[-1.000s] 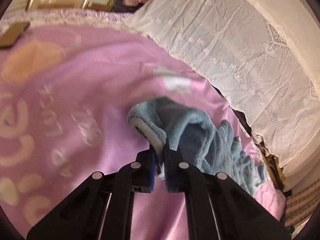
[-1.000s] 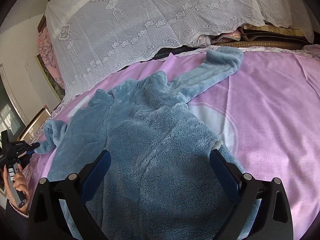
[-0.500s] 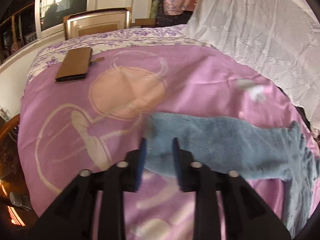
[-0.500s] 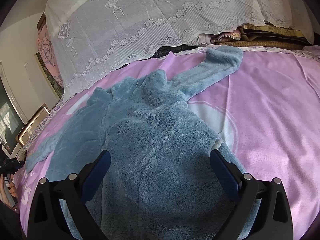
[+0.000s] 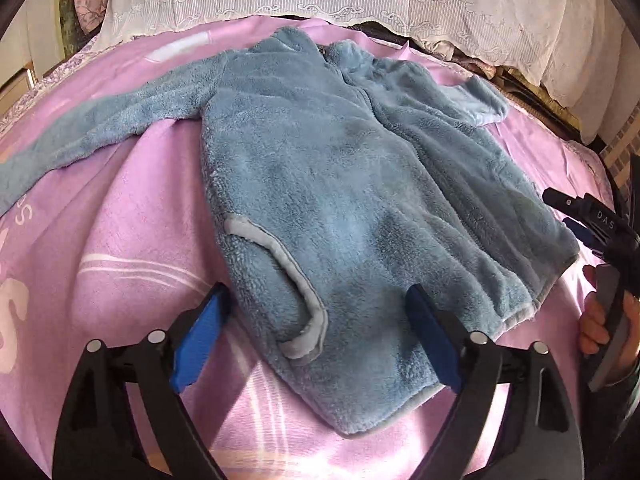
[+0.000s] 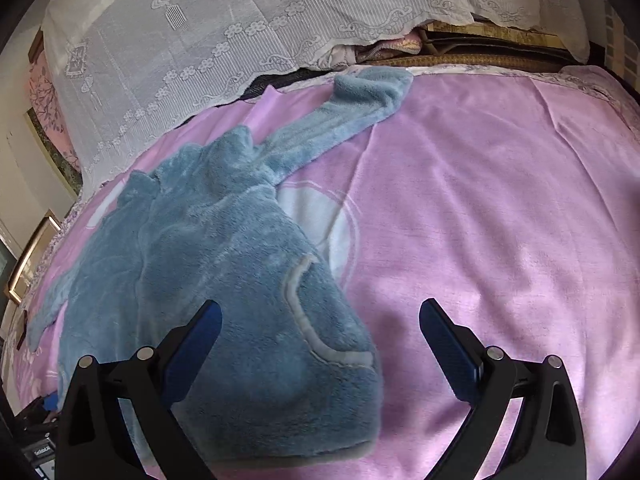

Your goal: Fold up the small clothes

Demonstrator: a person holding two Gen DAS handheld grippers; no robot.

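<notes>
A small blue fleece jacket (image 5: 344,184) lies flat, front up, on the pink blanket (image 5: 120,240), both sleeves spread out. It also shows in the right wrist view (image 6: 224,280), its far sleeve (image 6: 340,116) reaching toward the lace cloth. My left gripper (image 5: 316,340) is open and empty, over the jacket's lower hem by a grey-trimmed pocket (image 5: 296,280). My right gripper (image 6: 320,348) is open and empty, over the hem's right corner; it also shows at the right edge of the left wrist view (image 5: 580,220).
A white lace cloth (image 6: 240,28) covers stacked bedding along the far side of the bed. Folded mats and fabrics (image 6: 460,48) lie under its edge. A framed panel (image 6: 32,256) stands at the far left. Bare pink blanket (image 6: 500,220) spreads to the right.
My left gripper let go of the left sleeve, opened wide and swung round to the jacket's hem. The sleeve now lies stretched out flat. My right gripper shifted right along the hem.
</notes>
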